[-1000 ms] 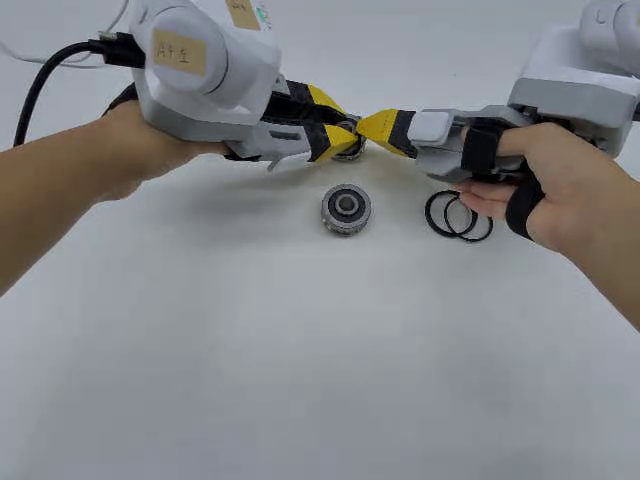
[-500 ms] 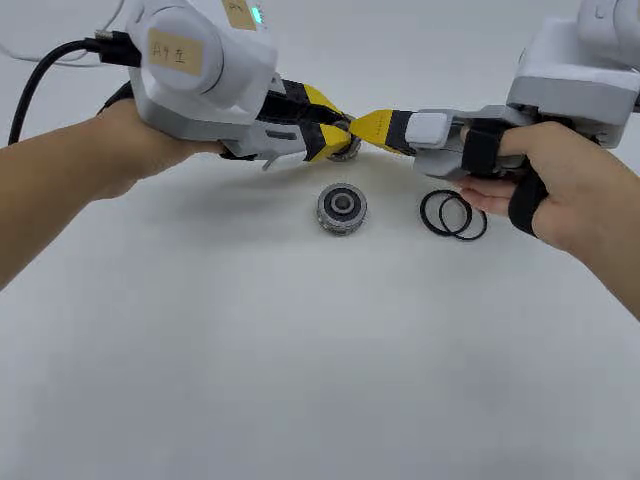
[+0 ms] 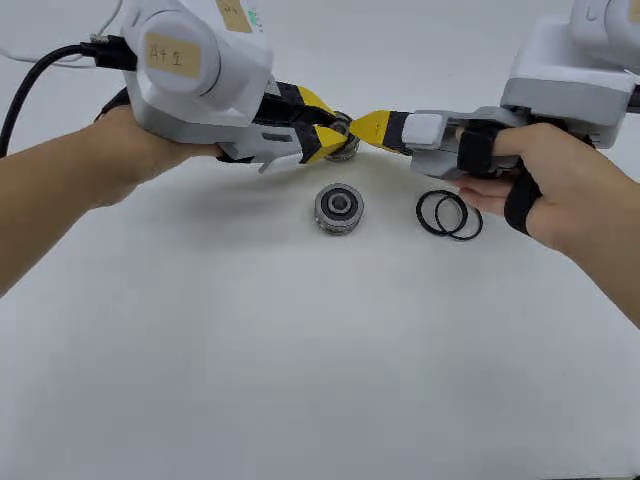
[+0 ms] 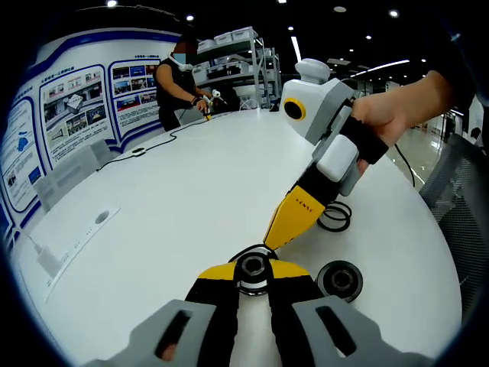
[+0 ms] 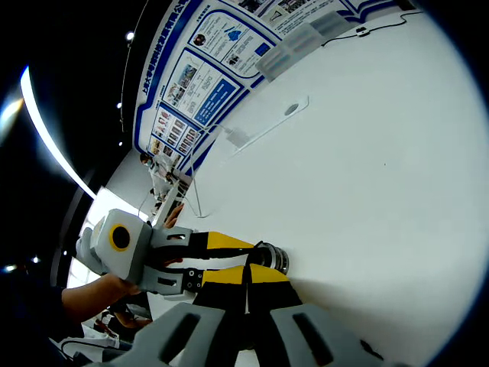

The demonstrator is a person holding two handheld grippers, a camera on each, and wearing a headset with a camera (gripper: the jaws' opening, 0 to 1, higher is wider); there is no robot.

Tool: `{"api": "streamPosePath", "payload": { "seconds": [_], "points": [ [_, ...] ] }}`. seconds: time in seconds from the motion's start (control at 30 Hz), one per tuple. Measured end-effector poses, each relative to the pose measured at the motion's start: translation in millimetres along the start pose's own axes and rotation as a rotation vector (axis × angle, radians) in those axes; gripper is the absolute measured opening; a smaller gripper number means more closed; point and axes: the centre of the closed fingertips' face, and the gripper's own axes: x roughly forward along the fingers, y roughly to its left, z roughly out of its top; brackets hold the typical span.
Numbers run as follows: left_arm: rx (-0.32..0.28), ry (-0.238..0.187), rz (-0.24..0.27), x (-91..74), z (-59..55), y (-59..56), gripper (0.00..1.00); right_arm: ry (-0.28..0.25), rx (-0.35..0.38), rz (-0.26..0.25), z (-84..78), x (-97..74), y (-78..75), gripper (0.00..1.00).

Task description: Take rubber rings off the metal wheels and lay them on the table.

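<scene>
Both left gripper and right gripper pinch one wheel's edge.

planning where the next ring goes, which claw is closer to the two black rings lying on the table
Right. The right claw hangs just beyond the rings, with its hand partly over them; the left claw grips a wheel farther to their left.

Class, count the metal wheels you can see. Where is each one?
2. One metal wheel sits clamped in the left gripper; the other wheel lies on the table, nearer the person. None seems hidden.
</scene>
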Motion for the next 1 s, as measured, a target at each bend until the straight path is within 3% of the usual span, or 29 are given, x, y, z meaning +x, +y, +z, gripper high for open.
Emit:
{"api": "streamPosePath", "payload": {
  "seconds": [0.4,0.53,0.67,0.8,0.97,1.0],
  "points": [
    [-0.083,-0.058,0.057,-24.3,6.6,10.0,0.27,0.016,-0.007,0.027,2.3,7.3,9.5,0.01],
    [-0.115,-0.082,0.079,-31.2,9.1,14.2,0.35,0.024,-0.003,0.035,2.1,5.5,12.9,0.01],
    [-0.142,-0.105,0.115,-38.5,13.0,18.7,0.43,-0.028,0.032,0.056,17.8,-11.0,16.0,0.01],
    [-0.144,-0.12,0.128,-43.3,16.2,17.7,0.5,-0.052,0.053,0.034,23.7,-33.4,6.1,0.01],
    [-0.16,-0.137,0.149,-49.9,18.8,17.9,0.54,-0.069,0.134,0.005,11.4,-60.1,-12.4,0.01],
    [-0.163,-0.14,0.154,-52.0,19.5,17.3,0.54,-0.074,0.181,0.002,5.9,-65.3,-15.6,0.01]
  ]
}}
